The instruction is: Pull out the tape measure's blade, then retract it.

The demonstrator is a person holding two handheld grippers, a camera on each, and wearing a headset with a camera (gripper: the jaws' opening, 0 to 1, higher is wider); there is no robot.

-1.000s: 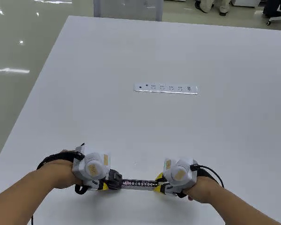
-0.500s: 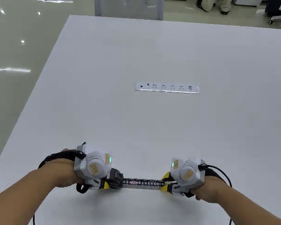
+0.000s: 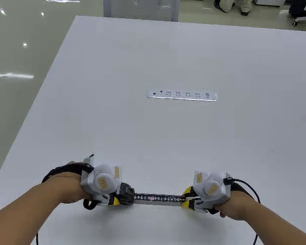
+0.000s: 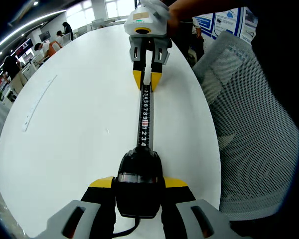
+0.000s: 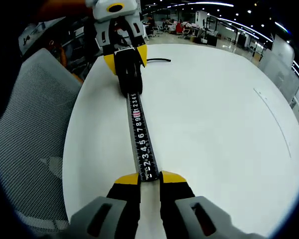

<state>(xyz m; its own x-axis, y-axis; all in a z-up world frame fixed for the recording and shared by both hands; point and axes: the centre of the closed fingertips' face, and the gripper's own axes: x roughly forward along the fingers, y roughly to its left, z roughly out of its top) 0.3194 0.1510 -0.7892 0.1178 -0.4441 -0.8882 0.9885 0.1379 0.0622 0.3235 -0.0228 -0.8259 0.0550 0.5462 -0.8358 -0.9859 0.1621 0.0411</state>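
The black tape measure case (image 4: 138, 183) sits between the yellow-tipped jaws of my left gripper (image 4: 138, 184), which is shut on it. Its numbered blade (image 4: 145, 114) runs straight out over the white table to my right gripper (image 4: 147, 79). In the right gripper view the blade (image 5: 140, 137) ends between the right gripper's (image 5: 149, 177) yellow tips, which are shut on its end, with the case (image 5: 129, 72) far up. In the head view the left gripper (image 3: 115, 199) holds the case (image 3: 125, 195), the blade (image 3: 158, 198) spans to the right gripper (image 3: 187, 201) near the table's front edge.
A white power strip (image 3: 181, 95) lies flat in the middle of the white table (image 3: 183, 56). A grey mesh chair (image 4: 254, 124) stands beside the table's near edge, chair (image 5: 27, 124) also in the right gripper view. People sit at far desks.
My right gripper has moved to the right with the blade's end, so more blade shows between the two grippers. The left gripper with the case has stayed in place.
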